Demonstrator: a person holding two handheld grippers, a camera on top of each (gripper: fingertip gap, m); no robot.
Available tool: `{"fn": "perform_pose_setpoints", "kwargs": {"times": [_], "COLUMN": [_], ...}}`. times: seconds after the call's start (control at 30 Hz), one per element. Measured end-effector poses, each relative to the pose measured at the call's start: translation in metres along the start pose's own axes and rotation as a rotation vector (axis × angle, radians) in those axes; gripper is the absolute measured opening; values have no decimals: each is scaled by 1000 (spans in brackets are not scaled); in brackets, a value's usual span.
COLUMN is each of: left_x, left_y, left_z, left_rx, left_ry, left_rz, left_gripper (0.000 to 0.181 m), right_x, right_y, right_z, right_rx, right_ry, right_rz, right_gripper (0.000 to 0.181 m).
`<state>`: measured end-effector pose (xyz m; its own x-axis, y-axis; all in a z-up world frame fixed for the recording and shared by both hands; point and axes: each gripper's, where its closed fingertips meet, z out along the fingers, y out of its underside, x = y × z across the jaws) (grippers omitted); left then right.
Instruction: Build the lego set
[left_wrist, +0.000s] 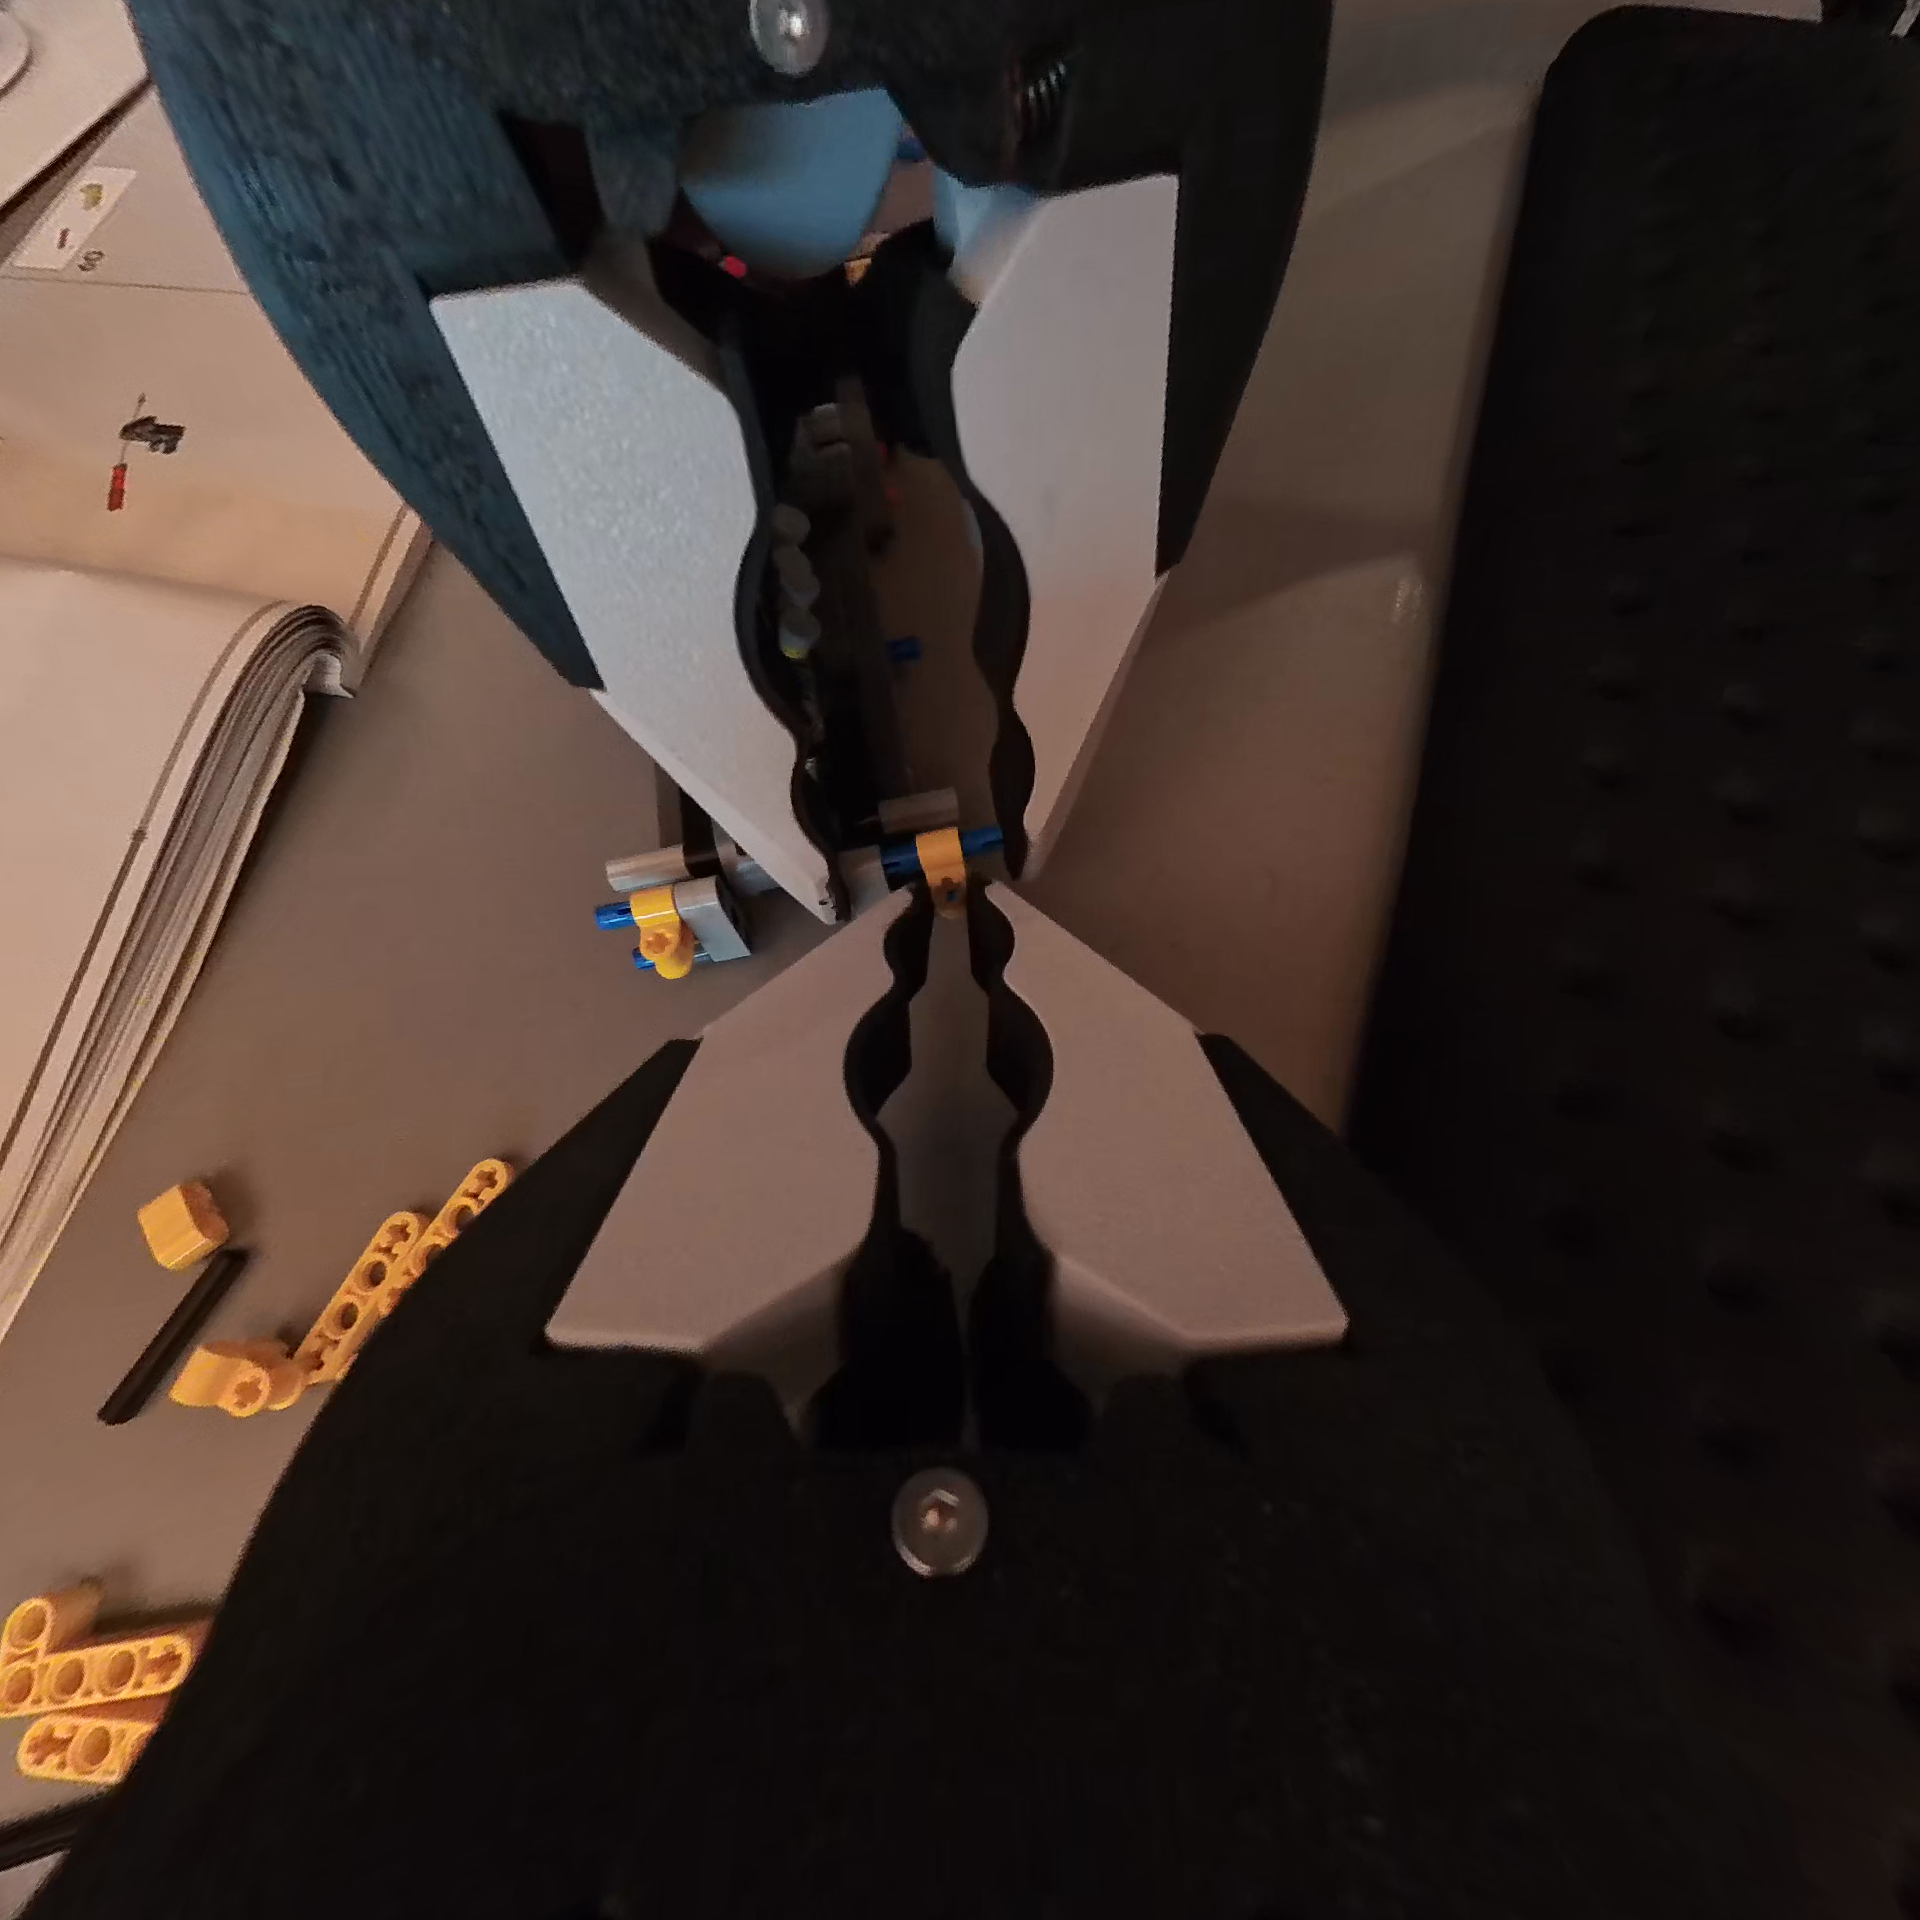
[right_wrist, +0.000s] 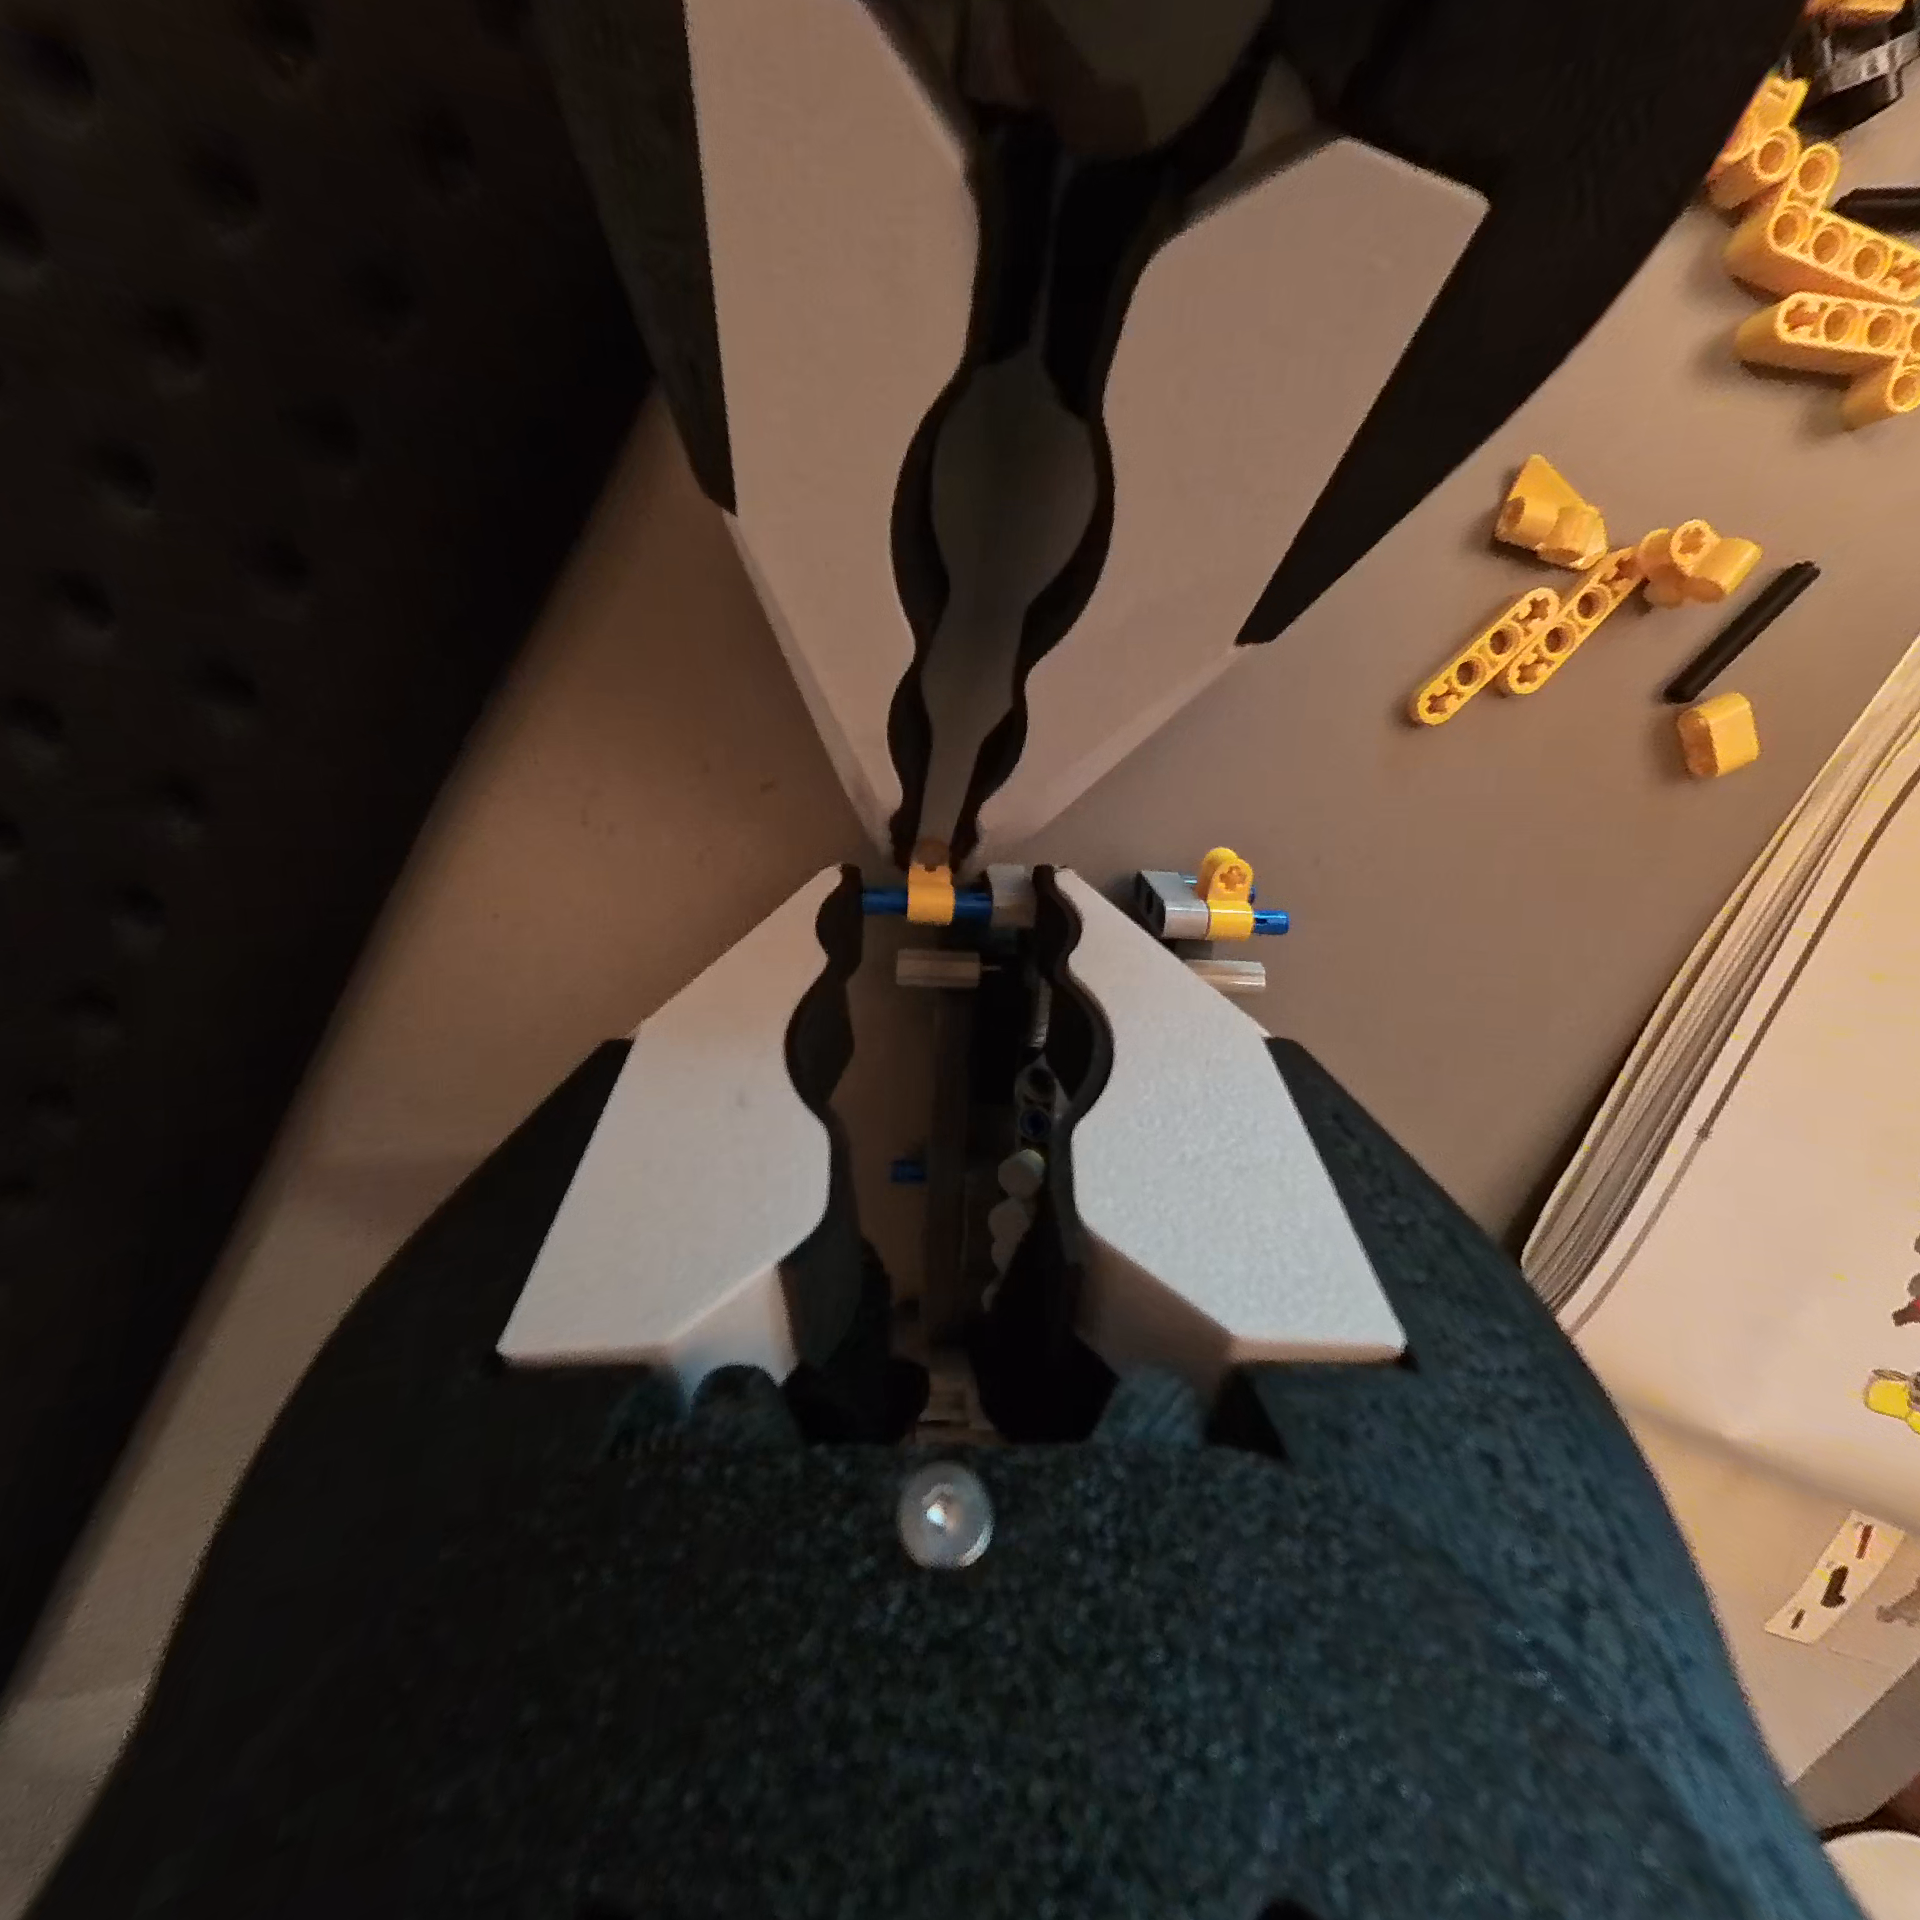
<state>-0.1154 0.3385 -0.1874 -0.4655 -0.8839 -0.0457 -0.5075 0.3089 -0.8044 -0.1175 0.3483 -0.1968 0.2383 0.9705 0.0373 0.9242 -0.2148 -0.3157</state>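
Observation:
My left gripper (left_wrist: 945, 906) is shut on a small yellow connector (left_wrist: 948, 871) that sits on a blue pin (left_wrist: 987, 837) at the end of the lego assembly (left_wrist: 717, 906). My right gripper (left_wrist: 928, 883) comes from the opposite side, shut on the grey and black assembly, whose long body runs between its fingers. In the right wrist view my right gripper (right_wrist: 948, 883) holds the assembly (right_wrist: 1023, 1101). My left gripper (right_wrist: 937, 836) pinches the yellow connector (right_wrist: 930, 896) from above. A second yellow connector (right_wrist: 1226, 883) sits on the assembly's other end.
Loose yellow beams (left_wrist: 405, 1278) (right_wrist: 1527, 634), more yellow beams (left_wrist: 83, 1683) (right_wrist: 1829, 270), a black axle (left_wrist: 171, 1335) and a small yellow brick (left_wrist: 182, 1226) lie on the grey table. An open instruction booklet (left_wrist: 125, 790) (right_wrist: 1766, 1039) lies beside them. A black dimpled panel (left_wrist: 1662, 935) (right_wrist: 260, 416) borders the other side. The tips of both grippers are at nearly the same place.

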Motion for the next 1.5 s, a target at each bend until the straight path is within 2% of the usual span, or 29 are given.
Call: {"fn": "perform_pose_setpoints", "kwargs": {"times": [0.27,0.5,0.83,0.97,1.3,1.5], "left_x": [0,-2,-3,-3,-6,-8], "left_y": [0,0,-2,-2,1,1], "left_z": [0,1,-1,-1,0,-1], "left_rx": [-12,-16,-23,-36,-67,-61], "left_ry": [-26,-46,-120,-175,-239,-220], "left_rz": [31,48,159,264,355,280], "left_gripper": [7,7,7,7,7,7], "right_x": [1,2,1,1,6,5], "right_y": [0,1,1,1,5,4], "right_z": [1,0,-1,0,2,1], "right_rx": [25,20,37,12,-54,-63], "right_ry": [44,19,-13,0,80,16], "right_rz": [-40,4,80,50,-7,45], "right_gripper": [33,32,31,32,34,33]}}
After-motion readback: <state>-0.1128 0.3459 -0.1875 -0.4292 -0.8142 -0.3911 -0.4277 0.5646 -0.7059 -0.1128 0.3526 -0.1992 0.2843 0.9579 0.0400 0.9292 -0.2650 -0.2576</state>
